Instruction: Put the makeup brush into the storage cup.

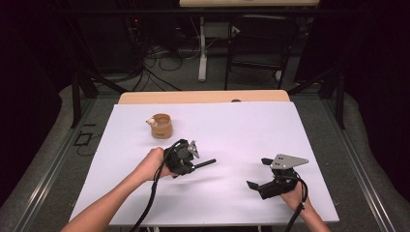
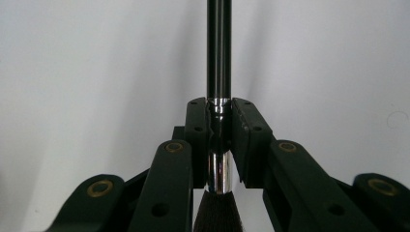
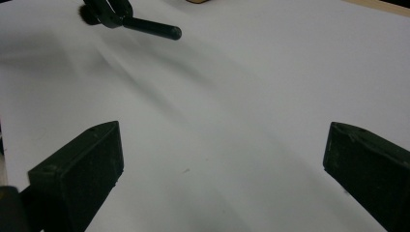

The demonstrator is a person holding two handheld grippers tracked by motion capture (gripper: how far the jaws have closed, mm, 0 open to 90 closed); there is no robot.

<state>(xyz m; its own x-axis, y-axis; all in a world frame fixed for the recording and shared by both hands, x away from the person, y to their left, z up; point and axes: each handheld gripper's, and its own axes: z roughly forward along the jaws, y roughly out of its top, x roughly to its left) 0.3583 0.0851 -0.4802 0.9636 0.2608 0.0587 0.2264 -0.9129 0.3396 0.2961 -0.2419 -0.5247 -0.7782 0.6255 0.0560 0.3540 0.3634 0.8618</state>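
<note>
A brush with a black handle, a chrome ferrule and dark bristles is clamped between the jaws of my left gripper, which is shut on the ferrule. In the high view the left gripper sits left of the table's middle, low over the white sheet, and the brush handle sticks out of it to the right. My right gripper rests near the front right, open with nothing between its jaws. In the right gripper view the right gripper stands wide over bare sheet, with the brush handle beyond it.
A small round wooden cup stands at the back left of the white sheet, with a small pale object at its left rim. The wooden table edge shows behind the sheet. Chairs and cables lie on the floor beyond.
</note>
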